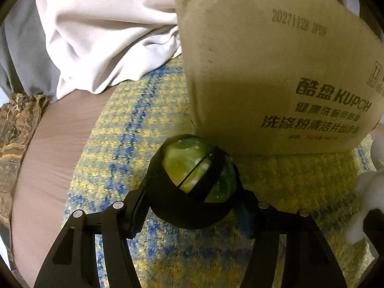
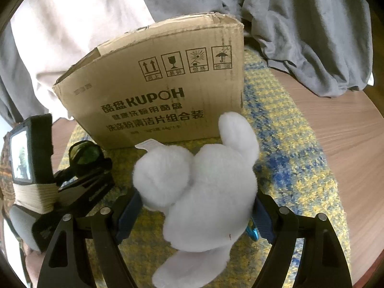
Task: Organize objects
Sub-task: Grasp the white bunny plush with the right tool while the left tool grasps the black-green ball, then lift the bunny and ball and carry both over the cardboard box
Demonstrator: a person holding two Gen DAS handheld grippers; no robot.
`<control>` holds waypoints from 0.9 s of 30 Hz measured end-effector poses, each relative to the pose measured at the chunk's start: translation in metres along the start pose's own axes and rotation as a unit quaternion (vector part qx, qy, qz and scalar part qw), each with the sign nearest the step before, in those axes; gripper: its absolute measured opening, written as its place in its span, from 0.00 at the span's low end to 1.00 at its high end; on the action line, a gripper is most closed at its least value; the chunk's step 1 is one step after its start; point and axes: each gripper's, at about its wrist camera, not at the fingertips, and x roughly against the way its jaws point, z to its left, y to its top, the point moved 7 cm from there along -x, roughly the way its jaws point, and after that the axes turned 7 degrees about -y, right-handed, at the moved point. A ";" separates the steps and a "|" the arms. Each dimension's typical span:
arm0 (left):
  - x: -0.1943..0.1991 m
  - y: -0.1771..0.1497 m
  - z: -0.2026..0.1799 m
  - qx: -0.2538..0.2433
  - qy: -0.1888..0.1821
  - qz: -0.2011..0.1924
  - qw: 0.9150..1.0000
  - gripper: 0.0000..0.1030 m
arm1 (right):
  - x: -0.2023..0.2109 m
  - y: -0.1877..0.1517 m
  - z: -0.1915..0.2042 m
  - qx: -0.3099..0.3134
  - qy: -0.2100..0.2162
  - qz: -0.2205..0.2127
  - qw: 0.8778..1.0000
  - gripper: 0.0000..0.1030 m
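Note:
A green marbled ball (image 1: 182,158) wrapped in black bands sits on the yellow and blue rug (image 1: 124,132), right at the foot of the cardboard box (image 1: 264,72). My left gripper (image 1: 194,168) is shut on the ball, one black finger on each side. In the right wrist view the left gripper (image 2: 86,156) shows at the left with the ball (image 2: 88,153) in its tips. A white plush toy (image 2: 204,192) fills the middle, and my right gripper (image 2: 196,206) is shut on it with its blue pads (image 2: 129,206) pressed into the fur. The box (image 2: 168,96) stands just beyond, top flaps open.
White cloth (image 1: 108,36) and grey cloth (image 2: 300,24) hang down behind the box. Wood-grain floor (image 1: 48,156) surrounds the rug. A patterned brown fabric (image 1: 16,124) lies at the far left. Part of the plush toy (image 1: 369,184) shows at the right edge.

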 end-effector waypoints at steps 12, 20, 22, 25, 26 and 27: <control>0.041 -0.002 -0.002 0.000 -0.010 -0.026 1.000 0.58 | 0.022 0.000 0.001 0.006 -0.004 -0.020 1.000 0.79; 0.064 -0.001 -0.006 -0.007 -0.010 -0.044 0.999 0.58 | 0.033 0.001 0.000 0.010 -0.004 -0.033 0.999 0.79; 0.070 -0.001 -0.008 -0.008 -0.010 -0.047 0.999 0.58 | 0.036 0.002 -0.001 0.011 -0.004 -0.036 0.999 0.79; 0.076 0.000 -0.009 -0.010 -0.010 -0.051 0.999 0.58 | 0.041 0.004 -0.001 0.012 -0.004 -0.043 0.999 0.79; 0.077 0.000 -0.008 -0.010 -0.011 -0.053 0.998 0.58 | 0.043 0.004 -0.002 0.012 -0.003 -0.045 0.999 0.79; 0.080 0.001 -0.009 -0.011 -0.012 -0.055 0.998 0.58 | 0.046 0.004 -0.002 0.012 -0.003 -0.048 0.999 0.79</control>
